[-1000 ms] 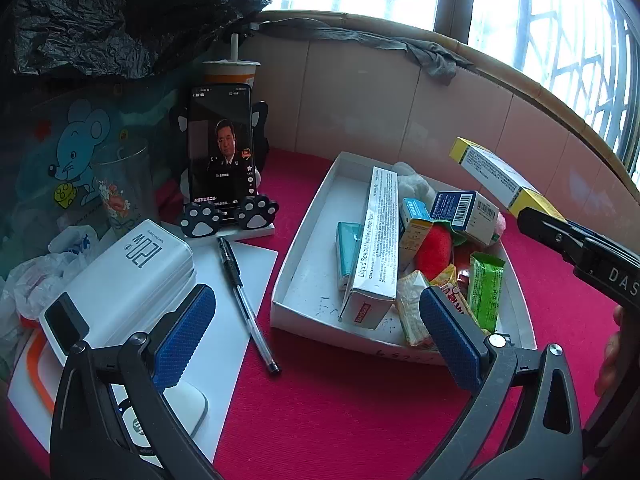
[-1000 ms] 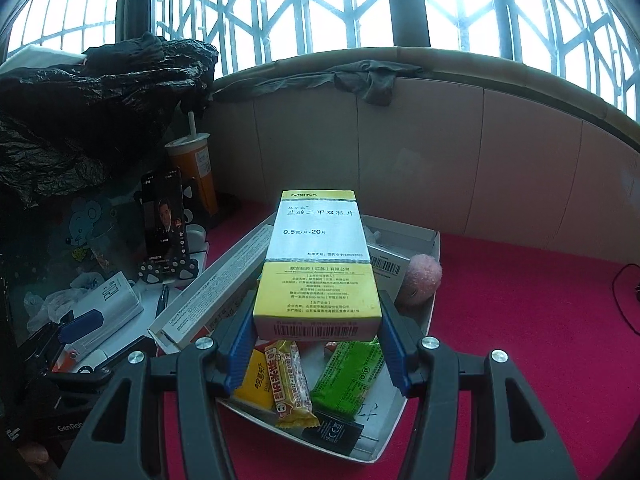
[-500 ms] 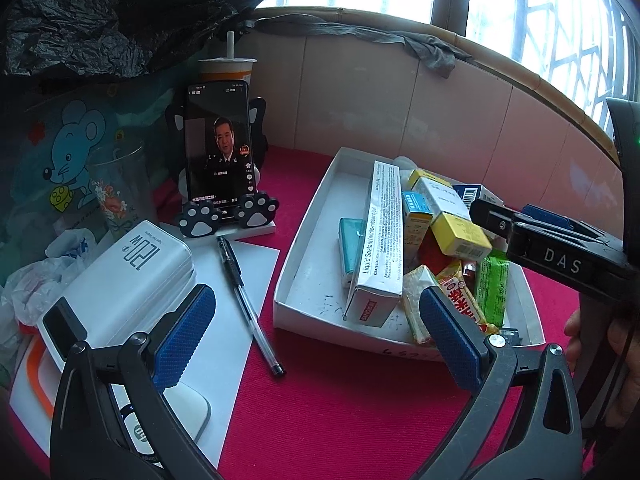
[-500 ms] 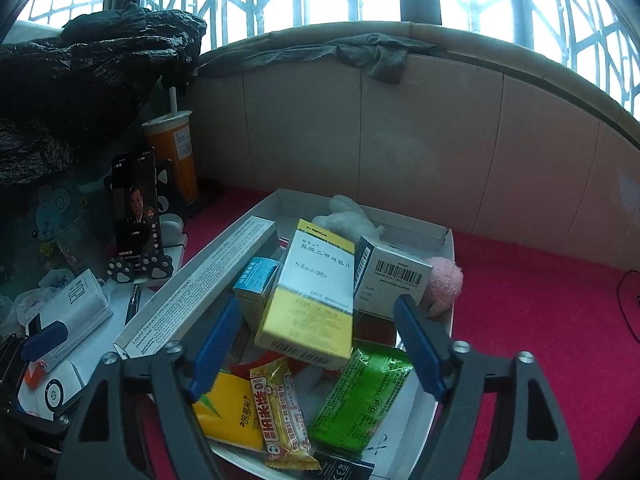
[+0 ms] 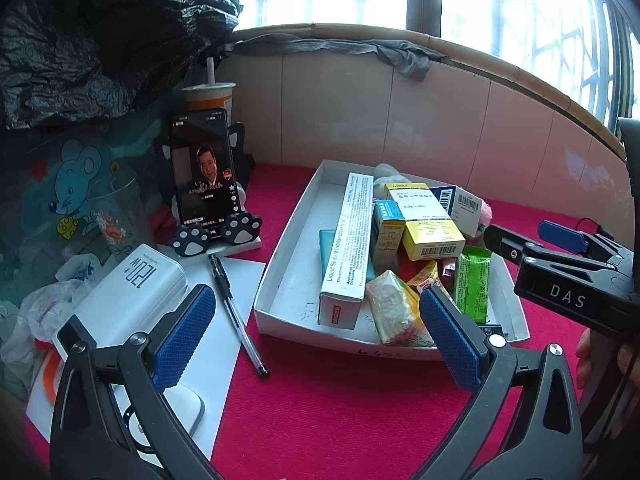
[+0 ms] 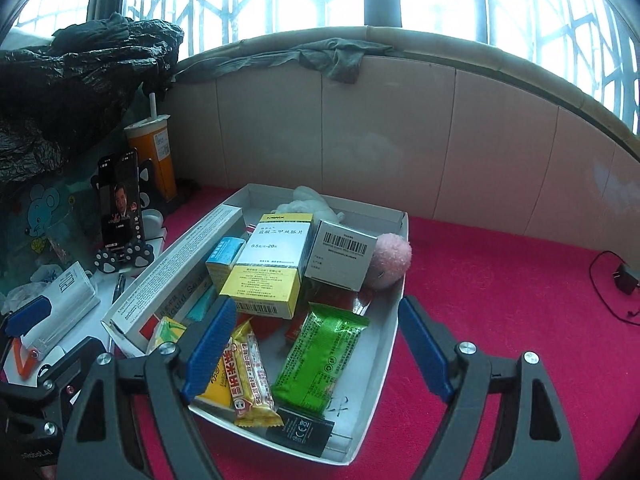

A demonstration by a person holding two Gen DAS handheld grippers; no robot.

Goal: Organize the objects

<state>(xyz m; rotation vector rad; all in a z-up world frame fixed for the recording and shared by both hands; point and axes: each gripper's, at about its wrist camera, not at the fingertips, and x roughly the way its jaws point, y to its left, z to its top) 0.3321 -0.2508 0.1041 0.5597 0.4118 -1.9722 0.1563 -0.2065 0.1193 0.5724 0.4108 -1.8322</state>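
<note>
Power bank point(image 5: 136, 292), pen point(image 5: 236, 312) lie on paper left of tray, likely next to sort. Left gripper point(image 5: 316, 336) spread, empty, hovering ready. White tray point(image 6: 384, 344) collects items; yellow box point(image 6: 272, 264) rests atop pile there. Right gripper point(image 6: 316, 348) spread, clear of box.

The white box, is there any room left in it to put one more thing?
Yes. The white box has a bare strip of floor along its left wall, beside the long sealant carton. Its right half is crowded with the yellow medicine box, green packet and snacks. Outside, the red cloth right of the box is bare.
</note>
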